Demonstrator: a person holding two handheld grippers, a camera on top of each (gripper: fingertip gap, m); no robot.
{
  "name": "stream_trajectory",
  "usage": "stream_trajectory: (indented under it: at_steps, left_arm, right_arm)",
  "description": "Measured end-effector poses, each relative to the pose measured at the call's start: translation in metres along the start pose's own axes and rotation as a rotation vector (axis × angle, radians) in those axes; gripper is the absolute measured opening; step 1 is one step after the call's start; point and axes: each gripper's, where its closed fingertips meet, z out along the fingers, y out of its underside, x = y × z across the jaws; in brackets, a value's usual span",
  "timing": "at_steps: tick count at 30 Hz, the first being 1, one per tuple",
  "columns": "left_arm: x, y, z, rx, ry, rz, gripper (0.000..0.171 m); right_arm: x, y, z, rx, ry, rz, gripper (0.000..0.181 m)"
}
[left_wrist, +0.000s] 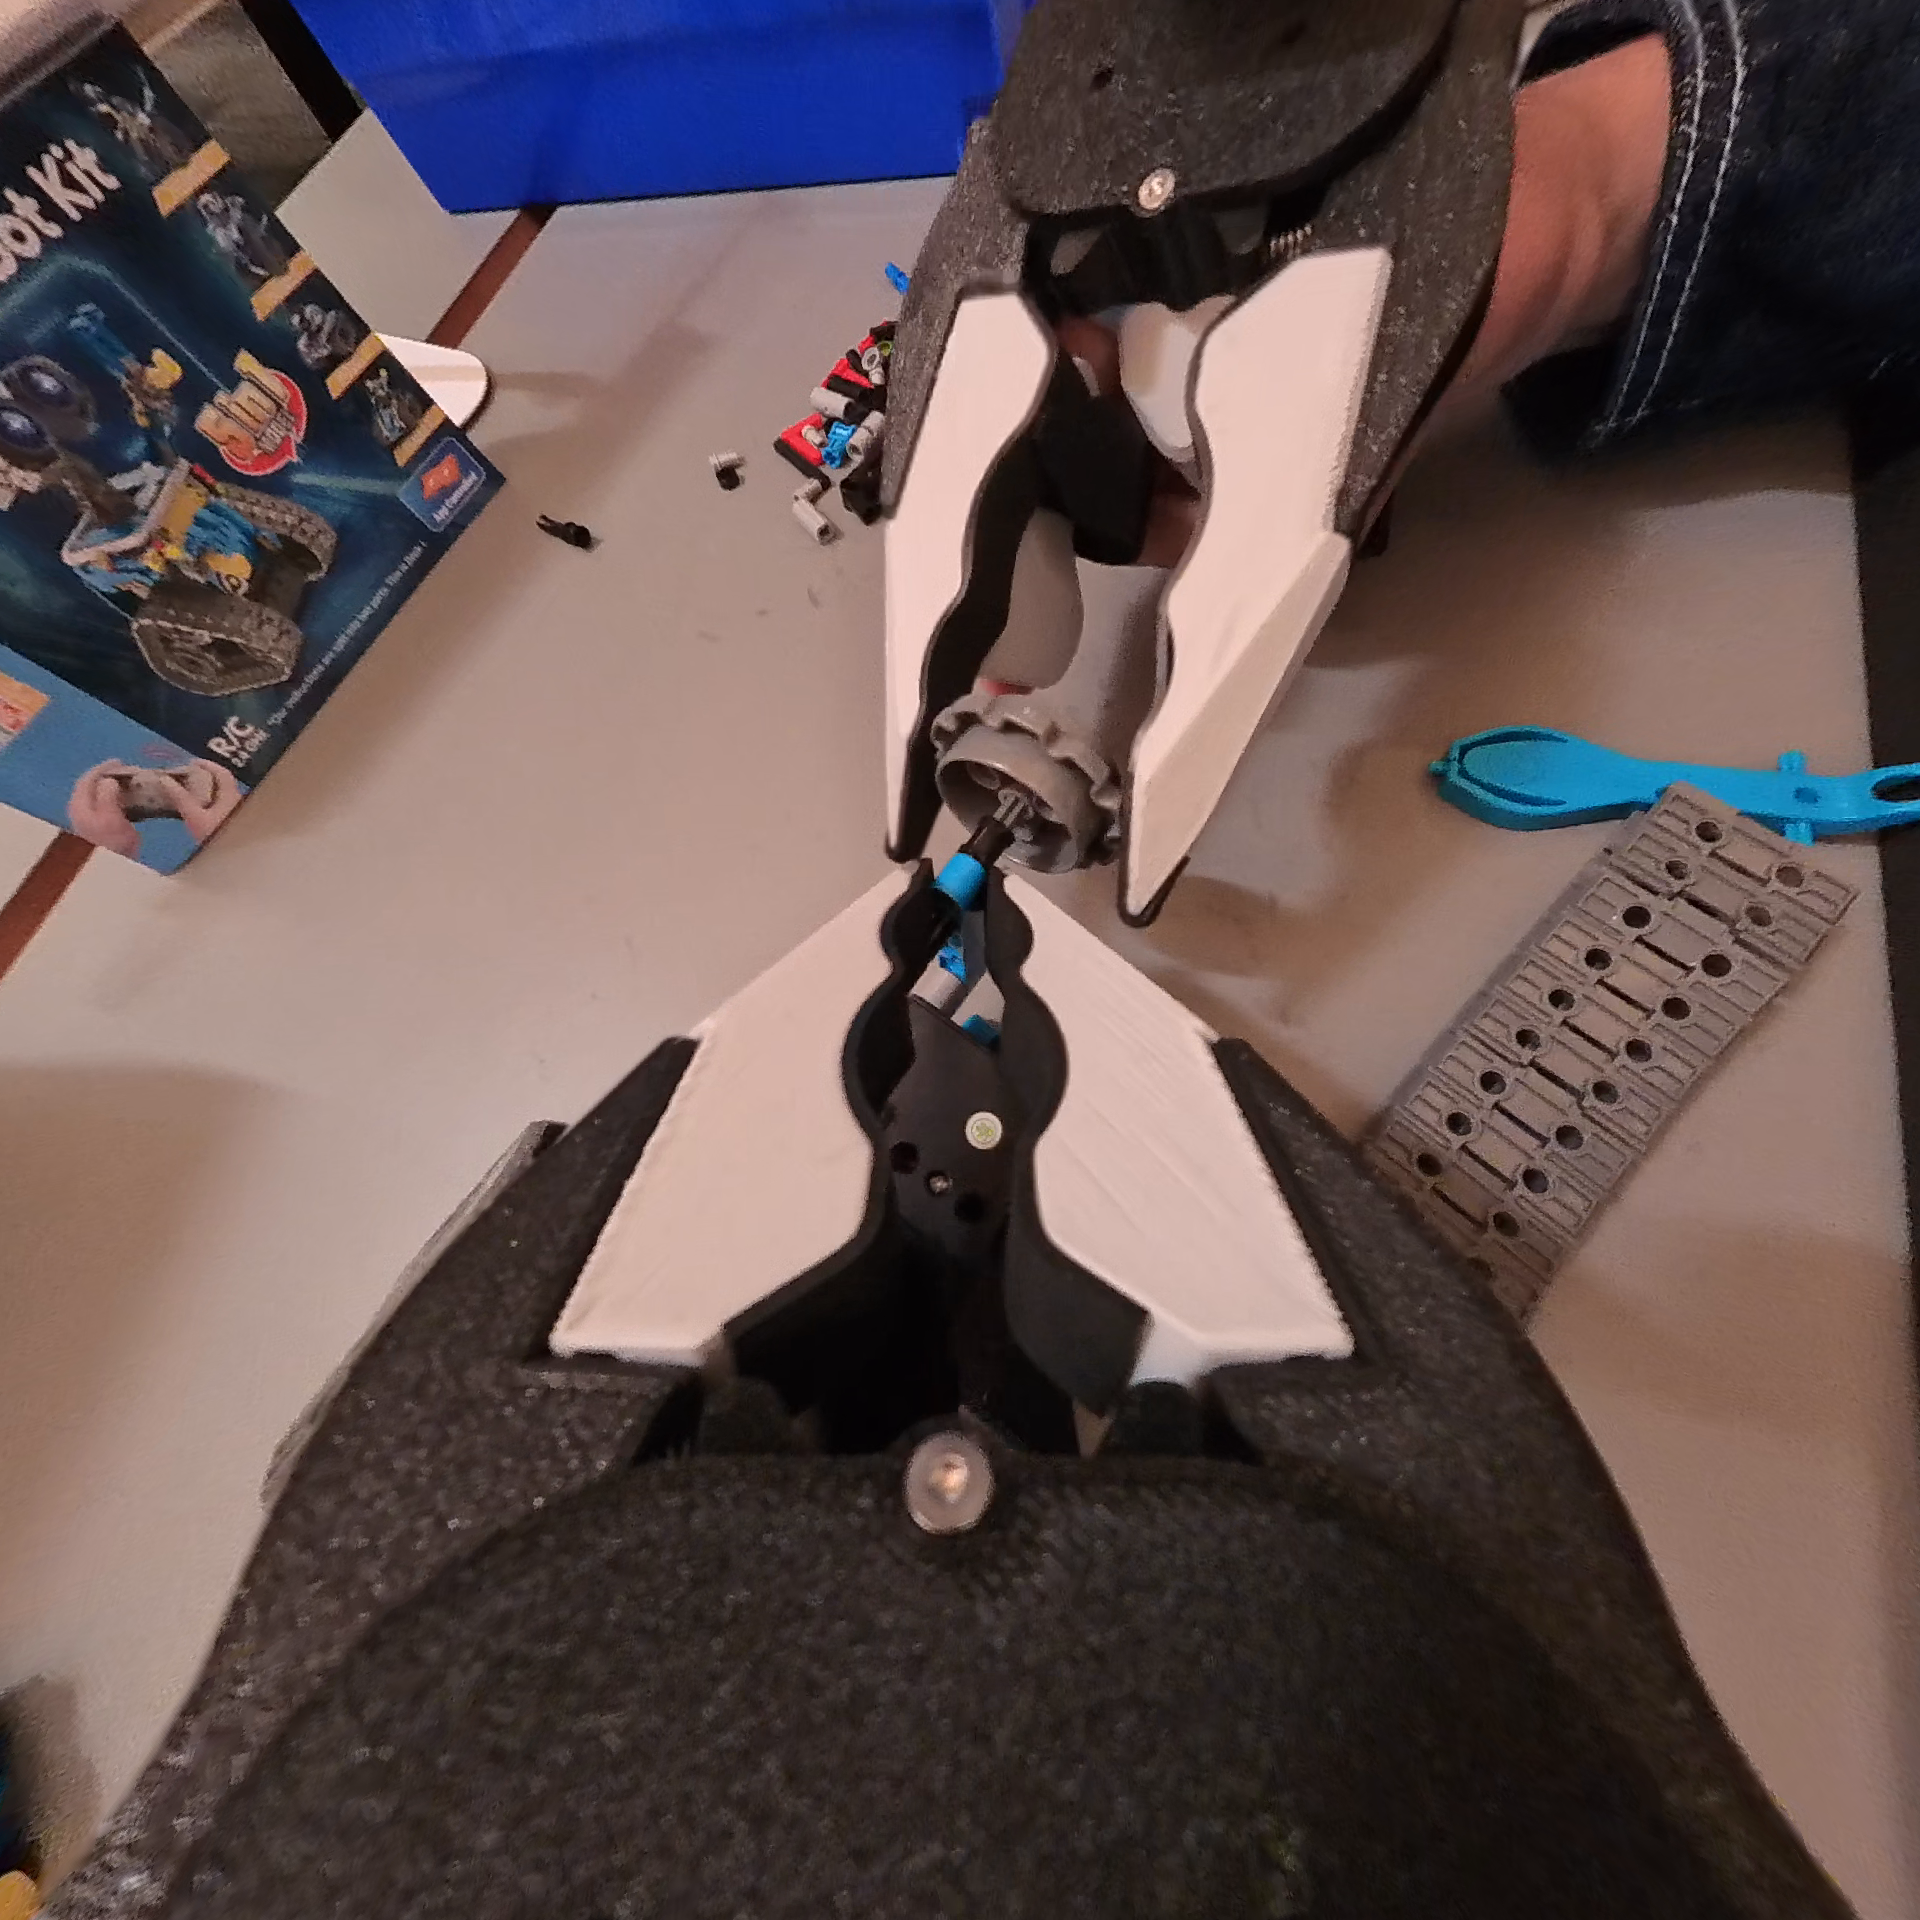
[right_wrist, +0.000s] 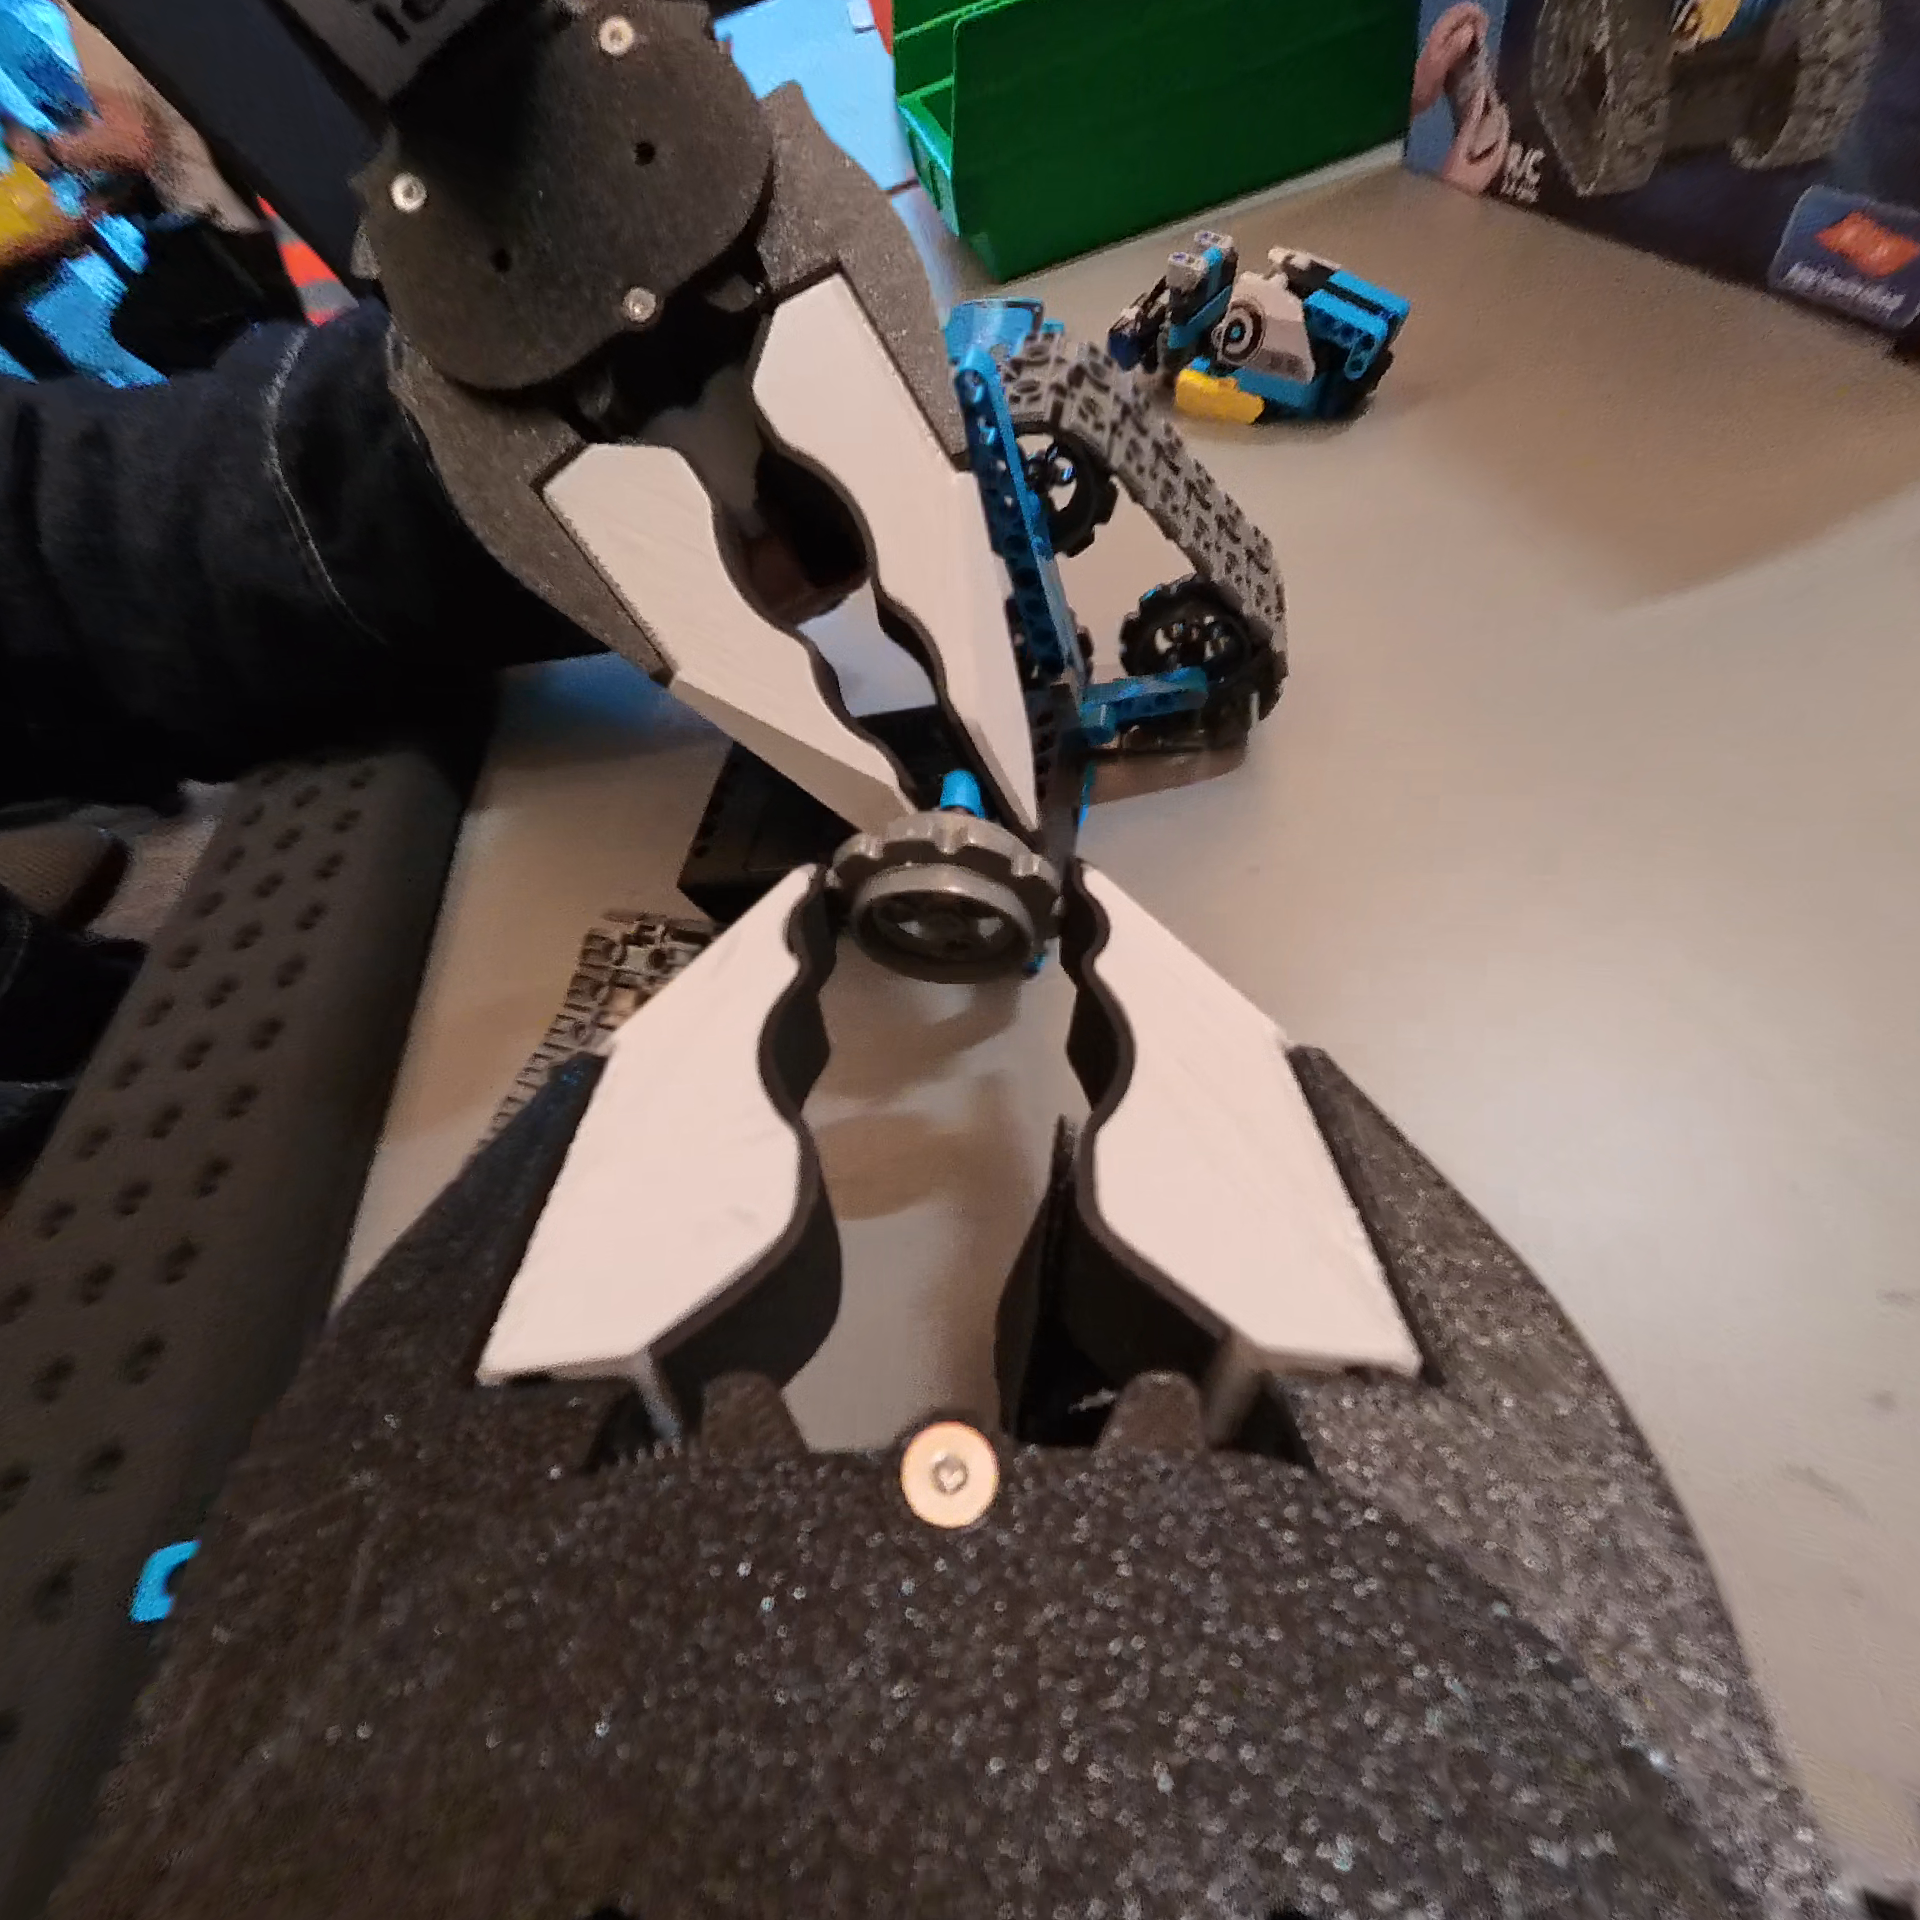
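Note:
My right gripper (right_wrist: 951, 894) is shut on a grey toothed wheel (right_wrist: 940, 920), gripping its rim from both sides. In the left wrist view it (left_wrist: 1023, 873) comes down from above with the wheel (left_wrist: 1023, 779), whose hub faces a black axle tip. My left gripper (left_wrist: 958, 883) is shut on a blue and black axle pin (left_wrist: 961, 873). Part of a black block shows between its fingers. In the right wrist view the left gripper (right_wrist: 971, 810) pinches that blue pin (right_wrist: 958, 795), which sticks out of a blue-beamed tracked chassis (right_wrist: 1174, 540) standing on the table. The wheel sits right at the pin's end.
A printed kit box (left_wrist: 187, 499) stands at the left, with a blue bin (left_wrist: 644, 94) behind. Loose small parts (left_wrist: 842, 426), a grey track strip (left_wrist: 1610, 1049) and a blue tool (left_wrist: 1621, 779) lie on the table. A green bin (right_wrist: 1143, 125) and a small built robot (right_wrist: 1268, 332) are farther off. Left and right tips are no more than a few centimetres apart. The small built robot (right_wrist: 1268, 332) is about equally far from each gripper, around 25 cm.

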Motion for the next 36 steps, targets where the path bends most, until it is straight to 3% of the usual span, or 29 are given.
stream_trajectory:
  at_steps: [3, 7, 16, 23, 25, 28, 30, 31, 34, 36]
  left_arm:
    - [0.004, 0.0, 0.001, 0.0, 0.002, -0.005, 0.009]
    - [0.007, 0.0, 0.002, 0.005, 0.0, -0.015, 0.009]
    - [0.01, 0.001, 0.001, 0.015, 0.025, -0.064, 0.009]
    - [0.009, -0.001, -0.003, 0.014, 0.014, -0.052, 0.009]
    - [0.009, 0.004, -0.001, -0.01, 0.006, -0.048, 0.01]
    - [0.007, 0.004, -0.001, -0.003, 0.0, -0.066, 0.009]
    - [-0.008, 0.004, 0.0, -0.013, -0.098, -0.099, 0.009]
    - [-0.018, 0.004, -0.001, -0.004, -0.158, -0.118, 0.009]
    - [-0.026, 0.003, 0.001, 0.01, -0.201, -0.166, 0.009]
    - [-0.027, 0.004, 0.001, -0.003, -0.217, -0.153, 0.009]
  right_arm:
    - [-0.005, 0.003, -0.003, 0.003, -0.074, 0.105, 0.042]
    - [-0.006, 0.007, -0.005, -0.019, -0.076, 0.089, 0.042]
    - [-0.001, 0.009, -0.006, -0.111, 0.133, -0.248, 0.041]
    - [-0.015, 0.007, -0.008, -0.03, -0.103, 0.142, 0.036]
    - [-0.011, 0.014, -0.005, -0.095, -0.028, 0.054, 0.036]
    - [-0.007, 0.011, -0.003, -0.079, 0.009, 0.016, 0.037]
    - [0.008, 0.008, -0.006, -0.081, 0.143, -0.052, 0.04]
    - [0.009, 0.003, -0.008, -0.054, 0.167, -0.066, 0.052]
    - [0.011, -0.012, -0.004, 0.04, 0.156, 0.059, 0.077]
    - [0.017, -0.019, -0.002, 0.107, 0.121, 0.187, 0.077]
